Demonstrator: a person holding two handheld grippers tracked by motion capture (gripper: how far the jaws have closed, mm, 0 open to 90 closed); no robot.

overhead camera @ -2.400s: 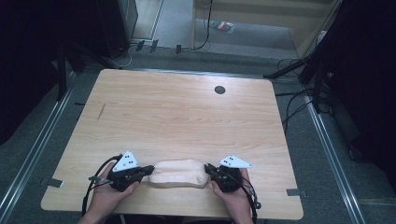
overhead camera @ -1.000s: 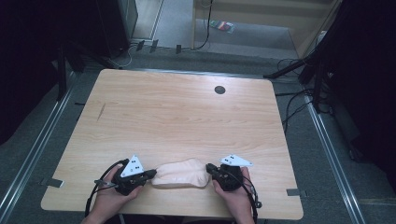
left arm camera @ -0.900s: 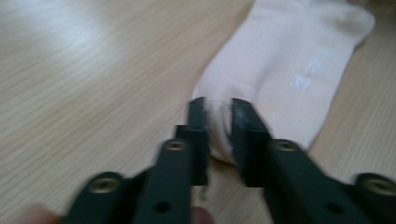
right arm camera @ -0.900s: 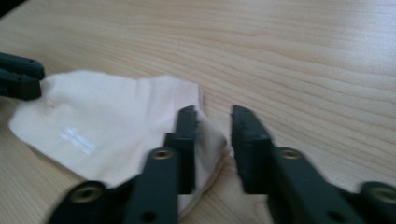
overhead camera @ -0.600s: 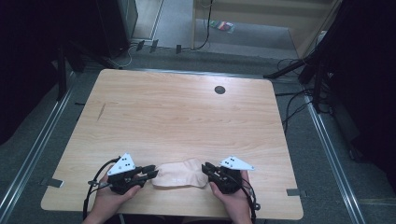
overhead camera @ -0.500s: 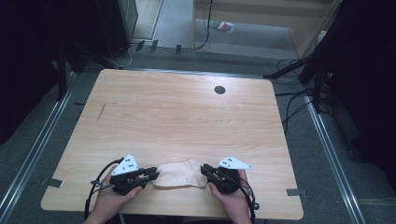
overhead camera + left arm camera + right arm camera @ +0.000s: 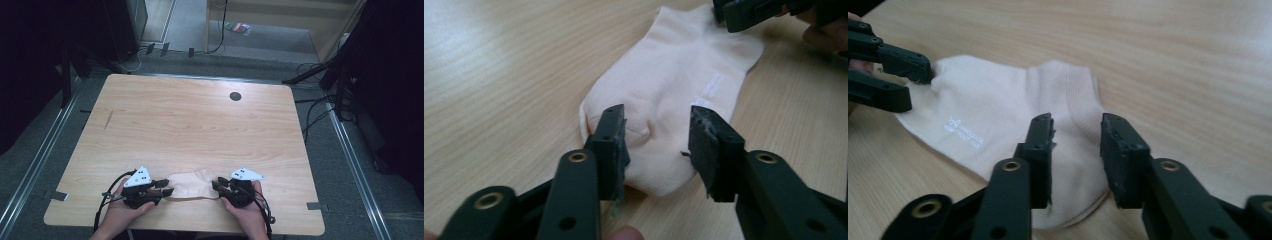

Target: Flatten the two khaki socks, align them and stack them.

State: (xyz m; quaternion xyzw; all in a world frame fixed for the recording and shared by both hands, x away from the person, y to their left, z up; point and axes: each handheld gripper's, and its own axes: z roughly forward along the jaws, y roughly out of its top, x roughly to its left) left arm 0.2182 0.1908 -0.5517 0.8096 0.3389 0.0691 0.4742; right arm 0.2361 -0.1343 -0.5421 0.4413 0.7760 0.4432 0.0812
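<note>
A pale cream ankle sock lies flat on the wooden table near its front edge, between the two hand-held grippers. My left gripper is at the sock's left end. In the left gripper view the sock runs away from my left gripper, whose jaws stand open over its rounded end. My right gripper is at the sock's right end. In the right gripper view my right gripper is open over the sock, near its ribbed cuff. The left gripper is seen at the sock's far end.
A small dark round hole sits at the table's back centre, and a short dark mark at its left. Cables and metal floor rails run beside the table. The front edge is just behind both hands.
The sock, earlier bulging between the two grippers, now lies flatter on the table. Both grippers have drawn slightly toward the front edge.
</note>
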